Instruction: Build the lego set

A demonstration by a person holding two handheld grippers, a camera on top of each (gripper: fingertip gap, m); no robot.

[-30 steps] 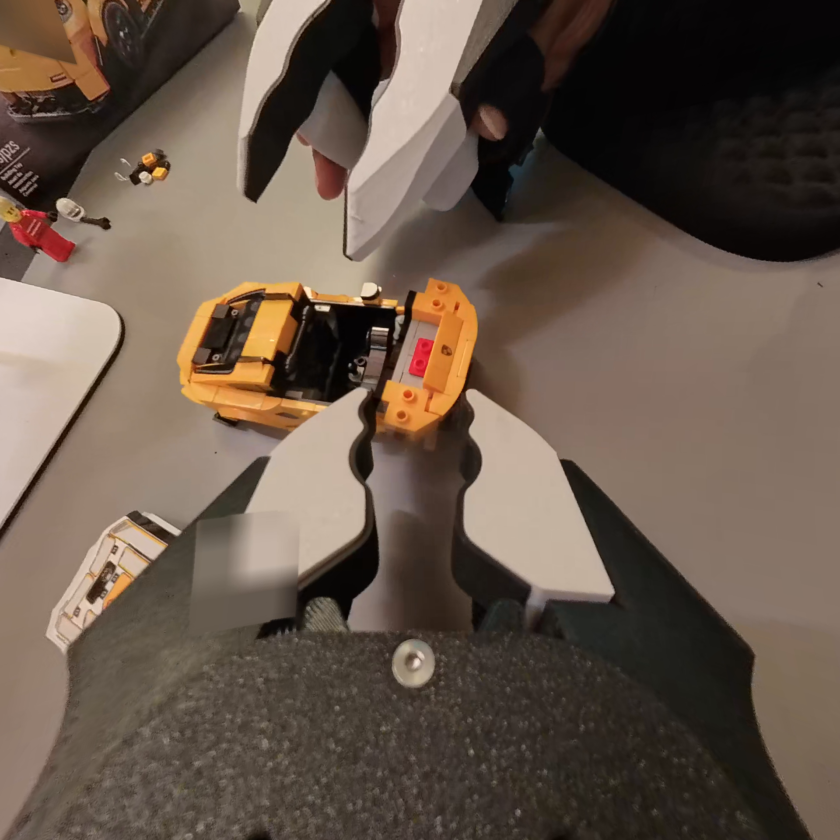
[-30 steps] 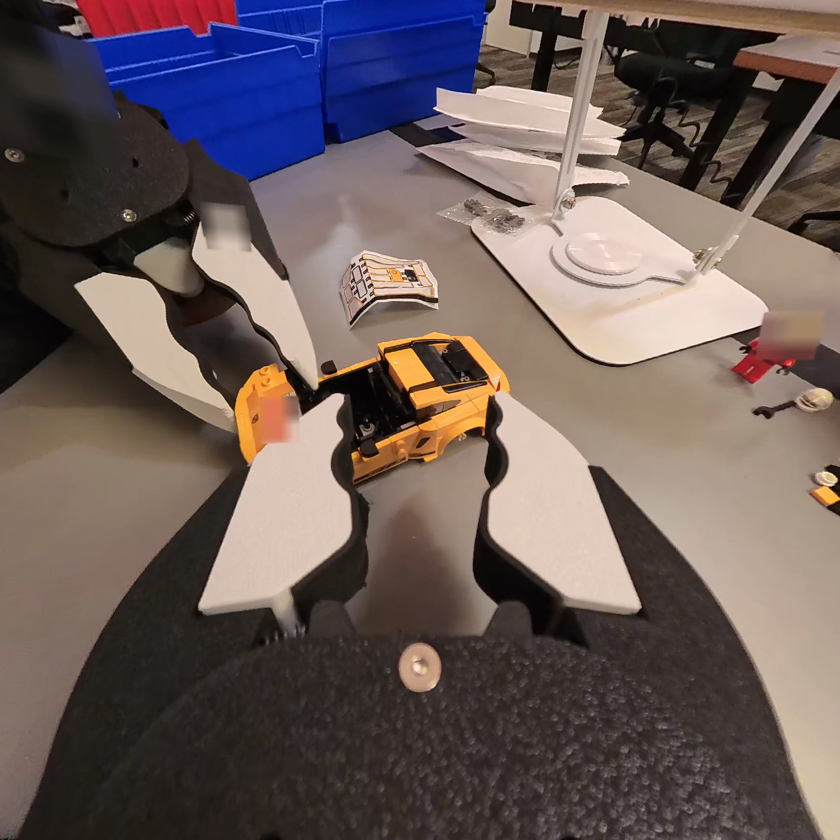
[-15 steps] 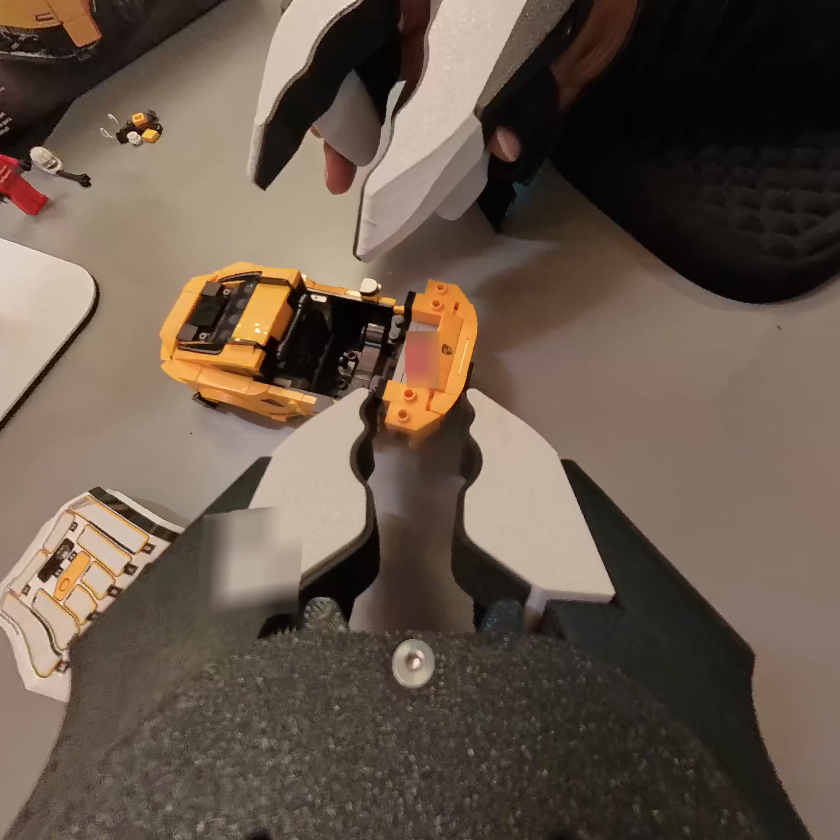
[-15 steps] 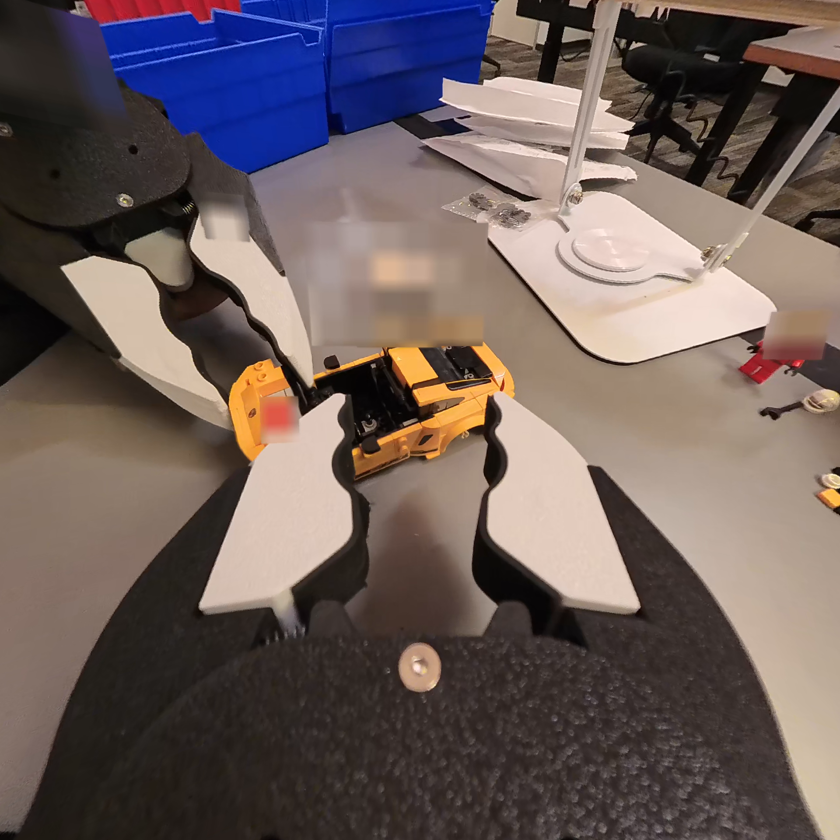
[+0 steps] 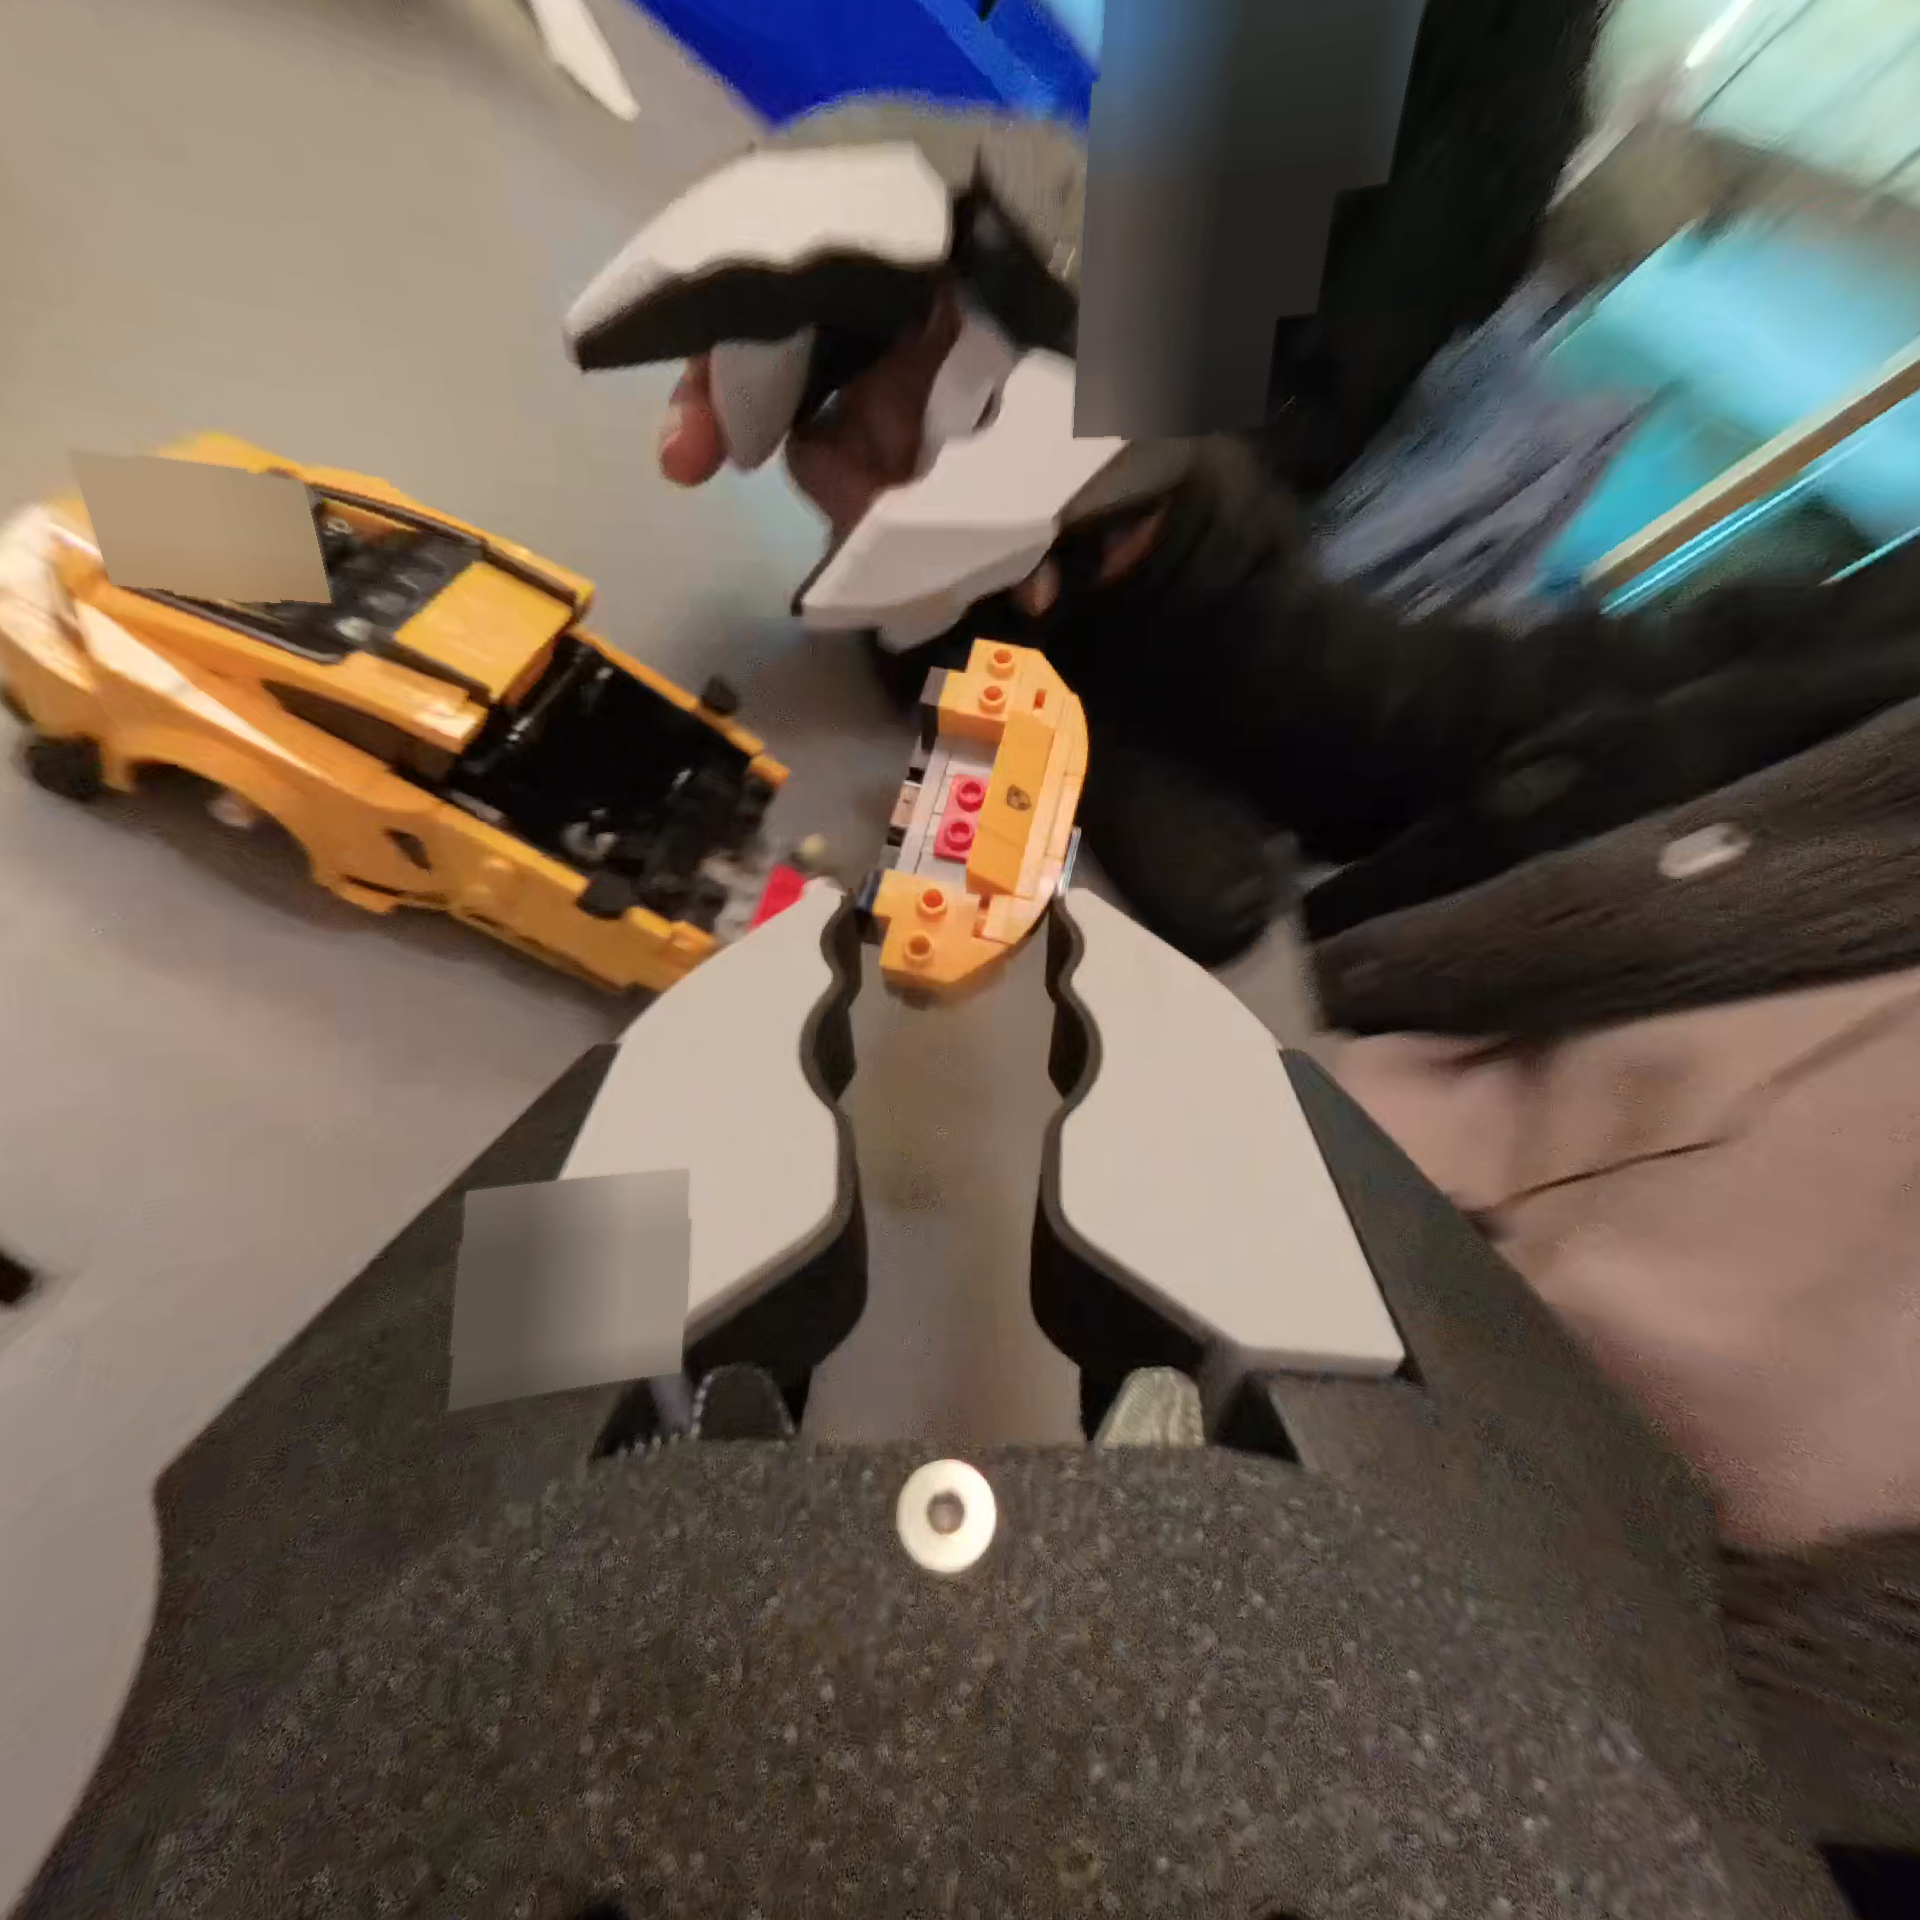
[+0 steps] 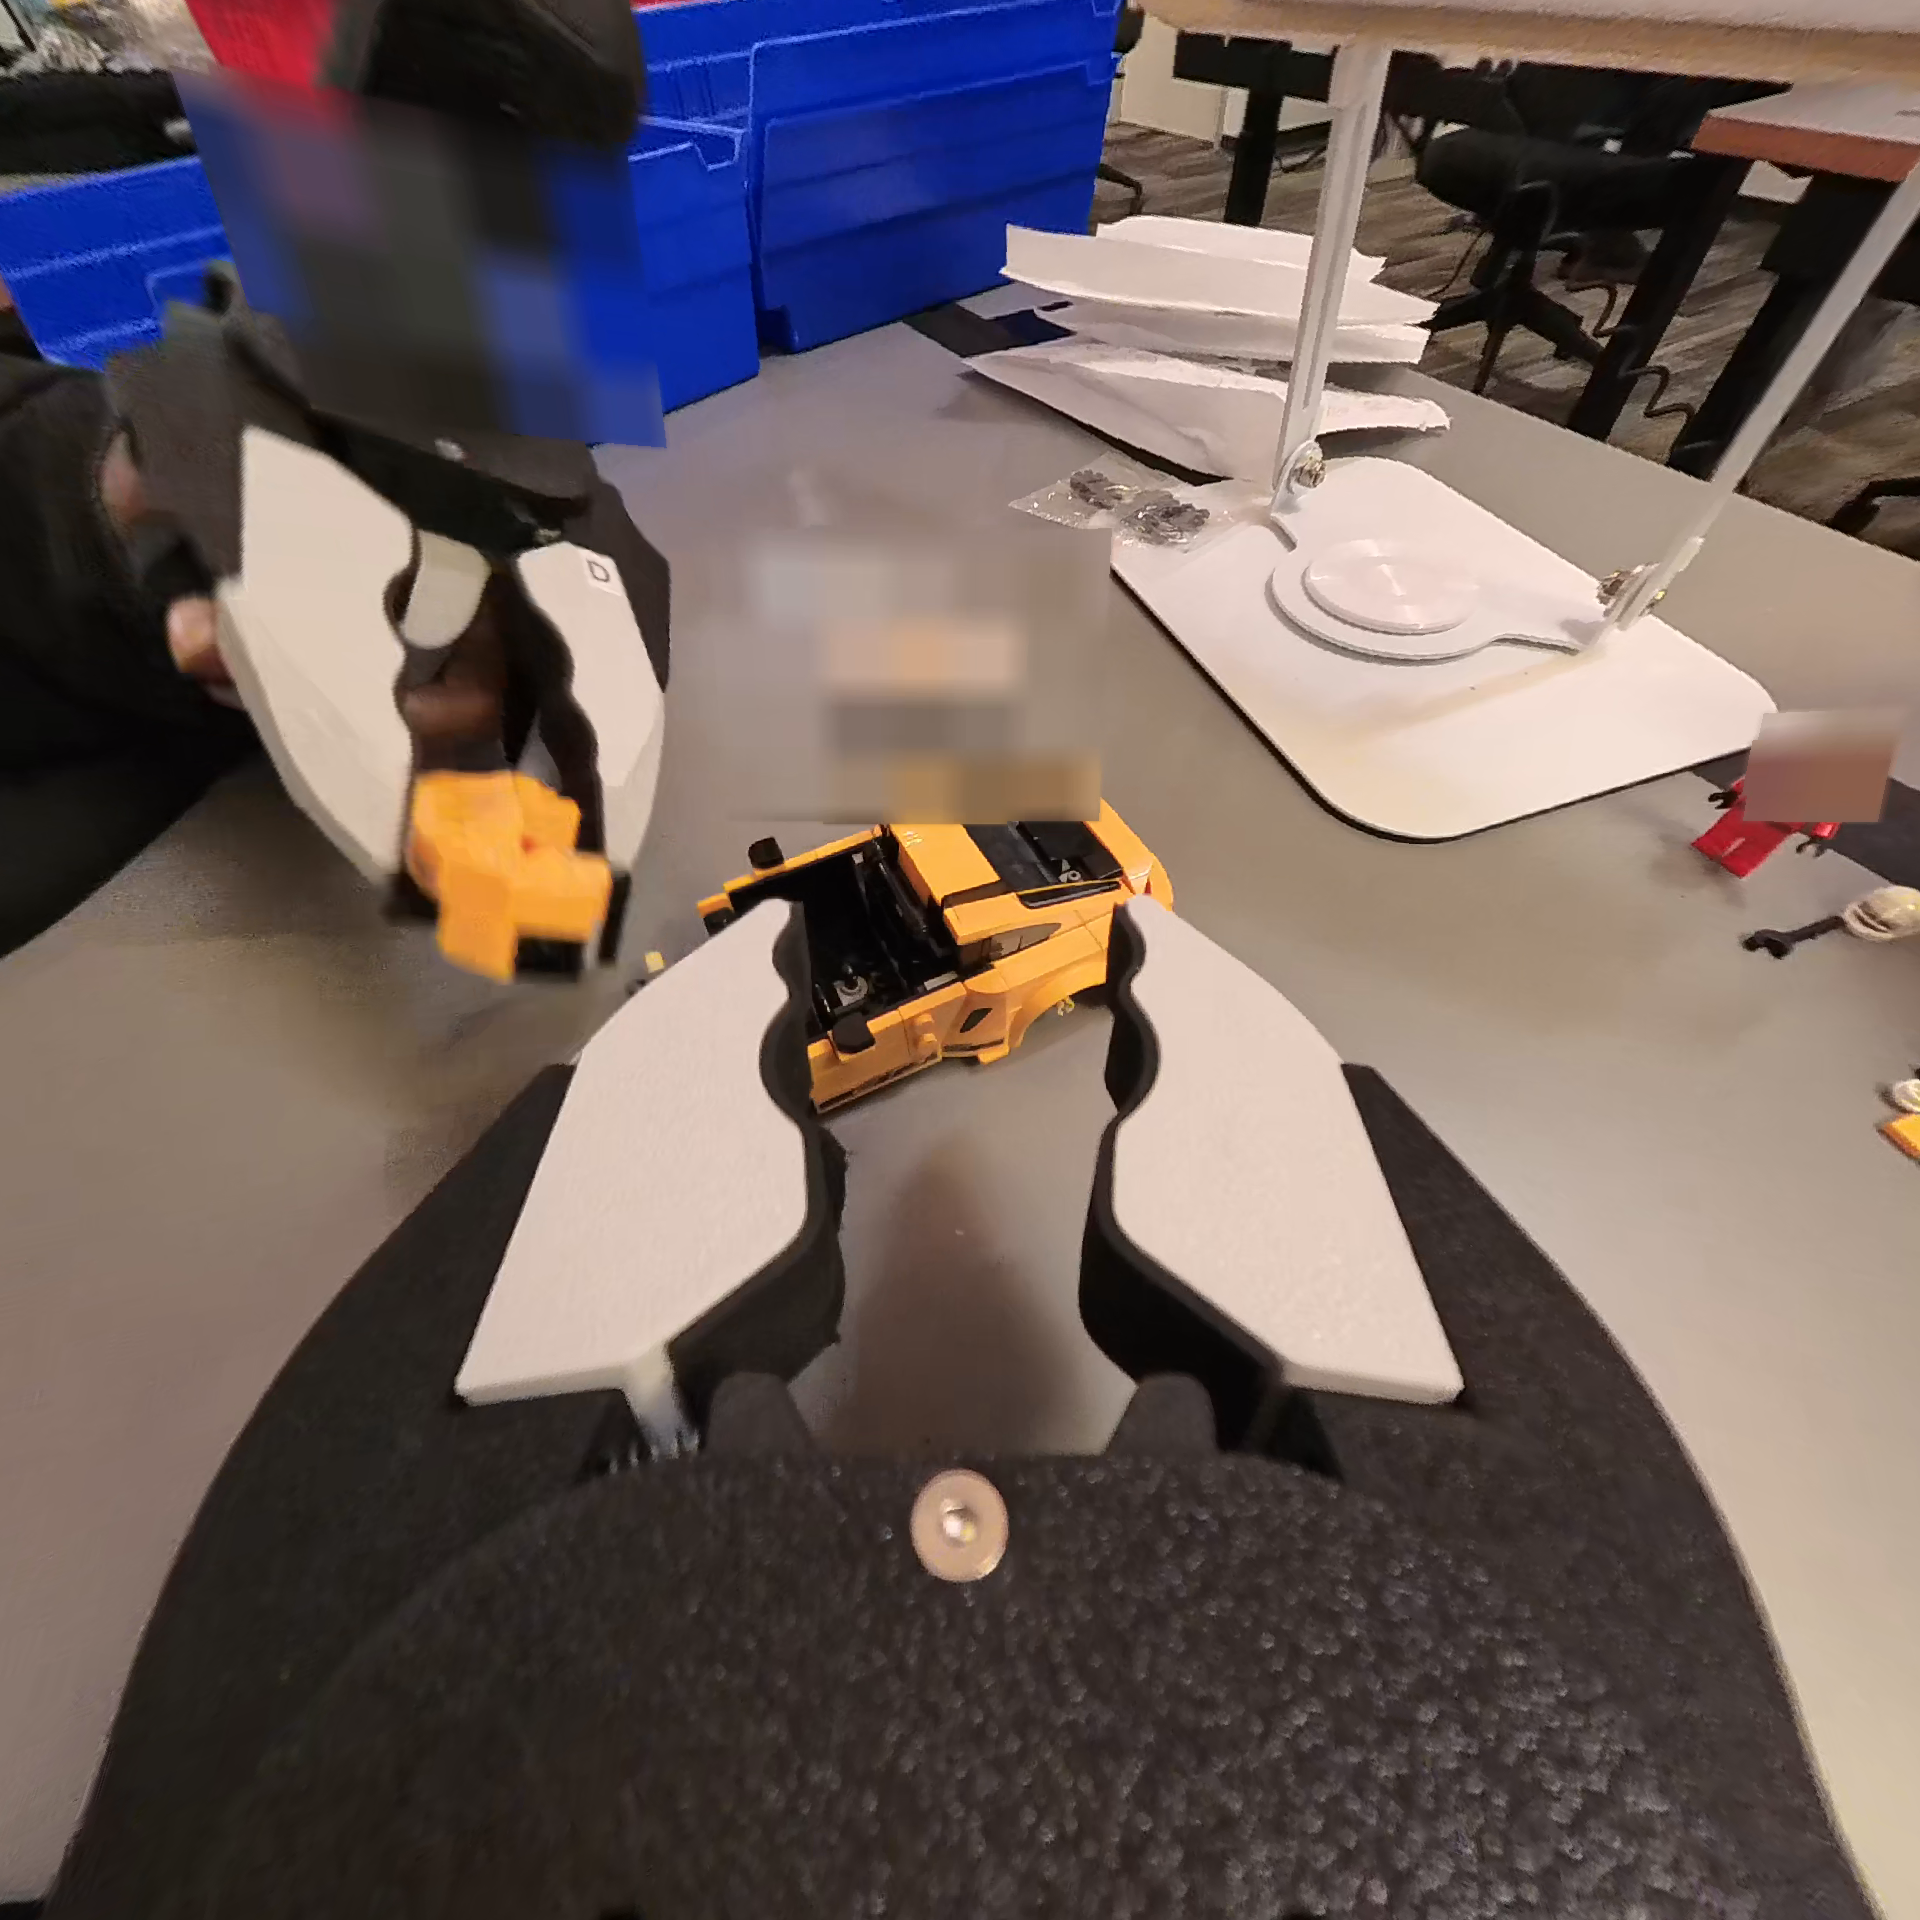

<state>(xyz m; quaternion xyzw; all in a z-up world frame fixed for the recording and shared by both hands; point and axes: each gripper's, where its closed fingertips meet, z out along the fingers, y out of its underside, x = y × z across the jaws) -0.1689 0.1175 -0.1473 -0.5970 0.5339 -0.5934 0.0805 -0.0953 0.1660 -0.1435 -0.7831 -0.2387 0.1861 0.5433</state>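
left wrist view: the left gripper [image 5: 951, 914], grey fingers on black foam, had its jaws pinched on a small orange brick-built front section [image 5: 982, 821] with grey and red plates on its inner side. the piece was held clear of the grey tabletop [image 5: 260, 1039], apart from the rest of the model. the orange and black brick-built car body [image 5: 343, 717] sat on the table to the left, its open black end turned toward the held piece, a gap between them. a small red brick [image 5: 781, 891] lay on the table beside that open end. beyond, the right gripper [image 5: 821, 416] hung above the table with its jaws spread and a bare fingertip showing between them. background heavily blurred.

right wrist view: right gripper [image 6: 951, 925] jaws spread wide, nothing between them; the car body [image 6: 956, 935] sat on the tabletop [image 6: 1455, 1091] just beyond the tips, seen through the gap. upper left, the left gripper [image 6: 499, 831] held the orange front section [image 6: 504, 878] lifted above the table, left of the car, not touching it. far side of the table: blue plastic bins [image 6: 883, 177], a stack of torn white paper bags [image 6: 1195, 312], a white flat stand base [image 6: 1434, 665] with thin white struts. right edge: a red minifigure [image 6: 1756, 836] lying down, a small black wrench [image 6: 1792, 932], a white helmet piece [image 6: 1886, 914], and a few loose bits, too small to tell.
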